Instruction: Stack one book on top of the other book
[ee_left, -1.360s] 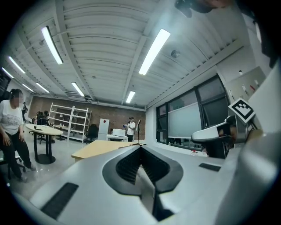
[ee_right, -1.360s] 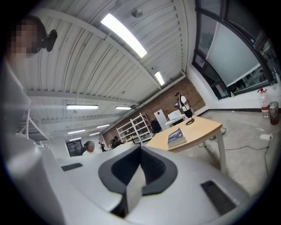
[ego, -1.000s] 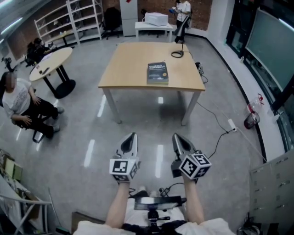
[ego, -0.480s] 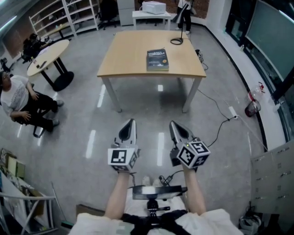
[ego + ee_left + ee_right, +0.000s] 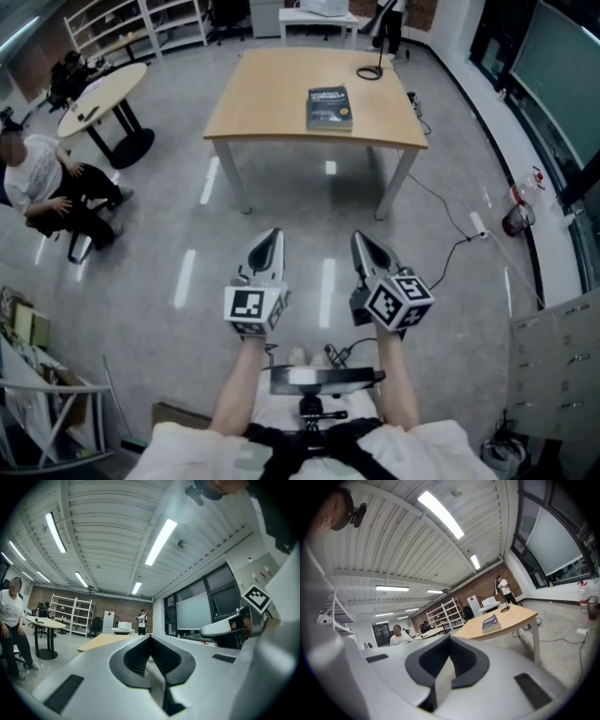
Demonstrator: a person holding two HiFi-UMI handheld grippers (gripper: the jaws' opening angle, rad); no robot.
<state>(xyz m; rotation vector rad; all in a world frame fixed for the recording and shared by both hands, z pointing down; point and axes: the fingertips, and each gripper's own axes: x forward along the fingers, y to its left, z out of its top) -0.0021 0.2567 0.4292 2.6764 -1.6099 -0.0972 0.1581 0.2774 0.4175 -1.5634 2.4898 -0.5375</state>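
Book (image 5: 329,107): dark cover, lying flat on the wooden table (image 5: 272,103), toward its far right part, apart from every edge. Only one cover shows from above. The right gripper view gives the book (image 5: 491,623) side-on but too small to tell whether a second lies under it.

Grey floor (image 5: 169,253), glossy, with streaks of ceiling light on it. The wooden table stands on white legs in the middle of the room, well ahead of the person.

Round table (image 5: 98,89) off to the left, with a seated person (image 5: 42,183) in a white top just beside it.

Left gripper (image 5: 270,236): held level over the floor, pointing toward the wooden table, well short of it. Jaws shut together, nothing between them; its own view shows the dark pads meeting at the centre line (image 5: 150,638).

Right gripper (image 5: 362,238): beside the left, held the same way. Jaws shut tight and empty (image 5: 450,640).

Black cable coil (image 5: 367,72) at the far right corner of the wooden table, beyond the book and not touching it.
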